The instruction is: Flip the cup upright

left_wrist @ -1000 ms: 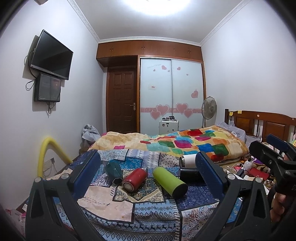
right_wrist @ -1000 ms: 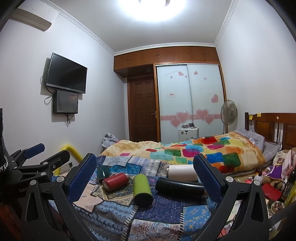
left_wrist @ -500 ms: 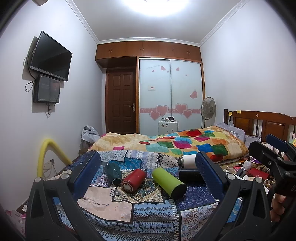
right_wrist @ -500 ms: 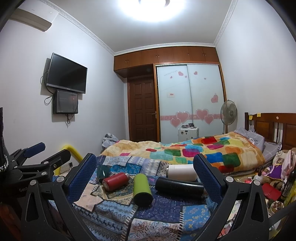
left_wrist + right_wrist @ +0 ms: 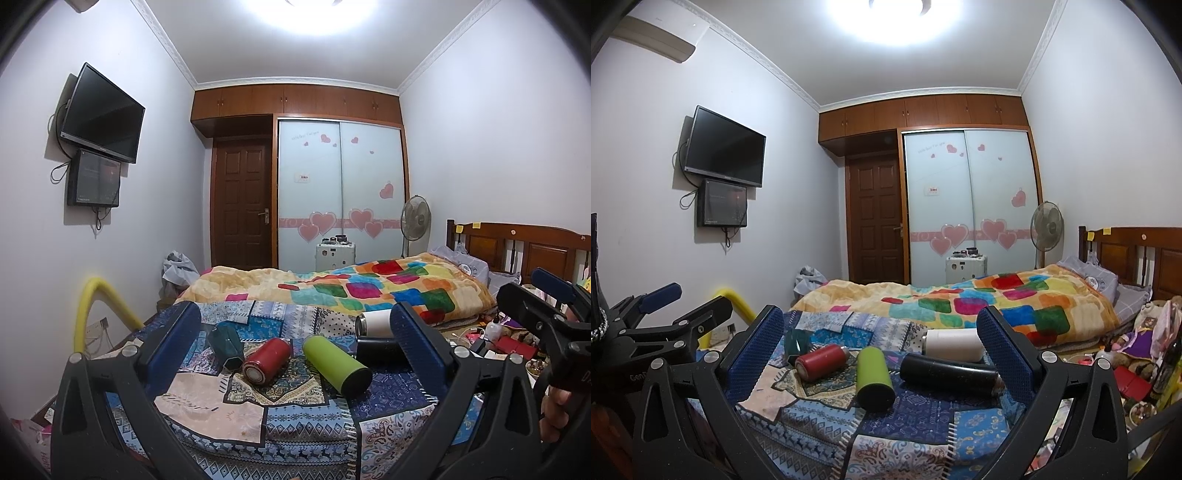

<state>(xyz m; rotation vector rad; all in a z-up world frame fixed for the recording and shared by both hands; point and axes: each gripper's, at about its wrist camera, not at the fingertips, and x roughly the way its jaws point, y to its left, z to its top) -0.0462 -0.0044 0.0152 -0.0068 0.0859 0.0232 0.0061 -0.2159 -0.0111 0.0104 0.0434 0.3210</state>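
Several cups lie on their sides on a blue patchwork cloth (image 5: 295, 424): a dark teal cup (image 5: 225, 345), a red one (image 5: 266, 361), a lime green one (image 5: 336, 363), a black one (image 5: 376, 349) and a white one (image 5: 373, 323). The same row shows in the right wrist view: teal (image 5: 794, 341), red (image 5: 822, 362), green (image 5: 873, 374), black (image 5: 951, 373), white (image 5: 955, 339). My left gripper (image 5: 295, 343) is open and empty, short of the cups. My right gripper (image 5: 881, 343) is open and empty, also short of them.
A bed with a colourful quilt (image 5: 369, 291) lies behind the cloth. Clutter (image 5: 1137, 369) sits low on the right by the wooden headboard (image 5: 1137, 254). A yellow tube (image 5: 92, 314) arches at the left wall. The right gripper's body (image 5: 546, 325) shows at the left view's right edge.
Both views have barely shifted. The cups lie as before and both grippers stay open.
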